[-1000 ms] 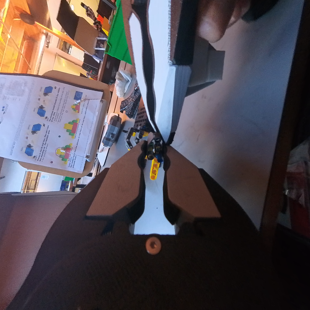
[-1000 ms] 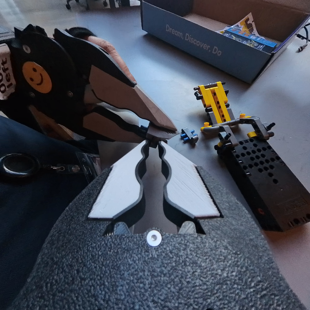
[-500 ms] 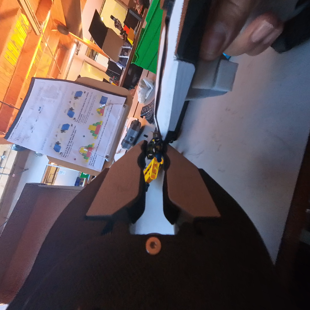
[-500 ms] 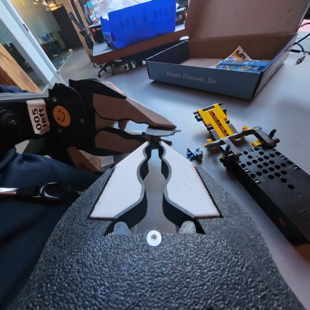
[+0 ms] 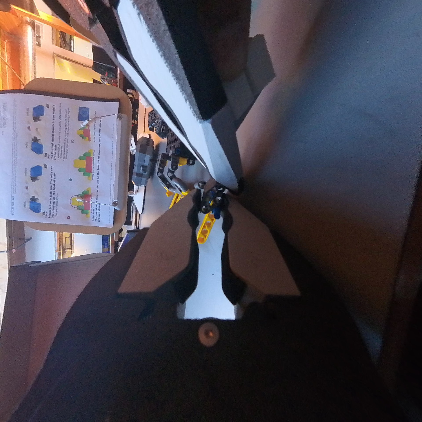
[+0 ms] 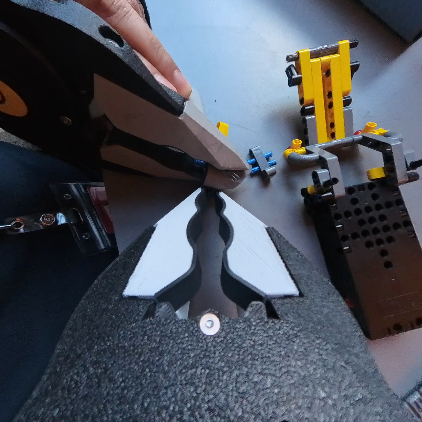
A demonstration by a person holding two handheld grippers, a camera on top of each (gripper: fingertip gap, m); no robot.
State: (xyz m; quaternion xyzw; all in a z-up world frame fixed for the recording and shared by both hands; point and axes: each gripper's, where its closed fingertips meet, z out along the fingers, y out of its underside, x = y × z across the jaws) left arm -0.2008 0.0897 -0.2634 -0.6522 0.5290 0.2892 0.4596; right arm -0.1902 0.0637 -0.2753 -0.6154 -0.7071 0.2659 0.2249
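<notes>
My left gripper [image 5: 210,196] with brown fingers is shut on a small brick assembly [image 5: 212,201] of black connectors, a blue pin and a yellow holed beam [image 5: 206,227]. My right gripper [image 6: 209,191] with white fingers meets it tip to tip, its tips closed on a small dark part at the assembly's end, mostly hidden. In the right wrist view the left gripper [image 6: 225,172] comes in from the left, with the yellow beam's end [image 6: 222,128] sticking out behind it. The right gripper's white finger [image 5: 219,157] shows in the left wrist view from above.
On the grey table [image 6: 251,57] lie a grey connector with blue pins [image 6: 262,162], a yellow and grey beam frame [image 6: 324,91] and a black perforated box [image 6: 376,239]. A picture sheet on a board [image 5: 59,159] and a grey block [image 5: 143,162] stand behind. A person's fingers [image 6: 148,45] hold the left gripper.
Both grippers stayed tip to tip on the small assembly. The right gripper tipped down toward the table, so the cardboard box left its view. The left view rolled slightly.
</notes>
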